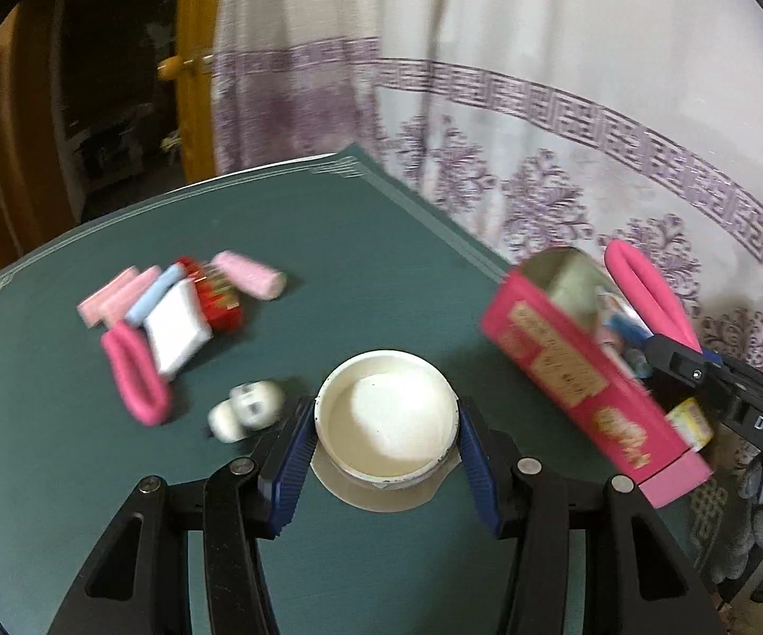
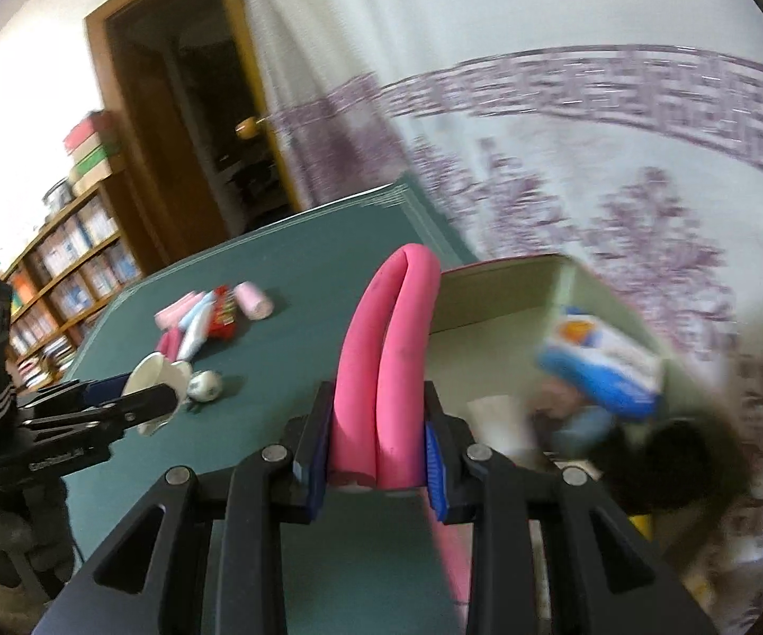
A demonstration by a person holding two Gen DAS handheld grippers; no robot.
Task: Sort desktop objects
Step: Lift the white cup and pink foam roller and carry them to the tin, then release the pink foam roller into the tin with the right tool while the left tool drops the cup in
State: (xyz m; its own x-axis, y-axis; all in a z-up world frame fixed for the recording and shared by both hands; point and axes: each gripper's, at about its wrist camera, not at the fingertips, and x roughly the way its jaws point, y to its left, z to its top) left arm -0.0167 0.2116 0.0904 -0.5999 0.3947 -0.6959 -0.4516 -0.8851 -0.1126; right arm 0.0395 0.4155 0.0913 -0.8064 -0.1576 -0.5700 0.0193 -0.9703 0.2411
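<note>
My left gripper (image 1: pixel 385 457) is shut on a round white tub (image 1: pixel 386 413), its blue pads pressing both sides just above the green table (image 1: pixel 328 222). In the right wrist view the same left gripper (image 2: pixel 135 402) shows at the left with the tub (image 2: pixel 151 375) tilted. My right gripper (image 2: pixel 376 455) is shut on a folded pink foam loop (image 2: pixel 392 360), held beside an open pink box (image 2: pixel 497 286). In the left wrist view this loop (image 1: pixel 646 291) sticks up behind the pink box (image 1: pixel 582 370).
A pile lies at the table's left: pink rolls (image 1: pixel 111 301), a blue roll (image 1: pixel 153 293), a white packet (image 1: pixel 177 330), a red packet (image 1: pixel 217 293), another pink loop (image 1: pixel 135 375) and a small white toy (image 1: pixel 249 407). A blue-and-white carton (image 2: pixel 601 365) sits in the box. A curtain hangs behind.
</note>
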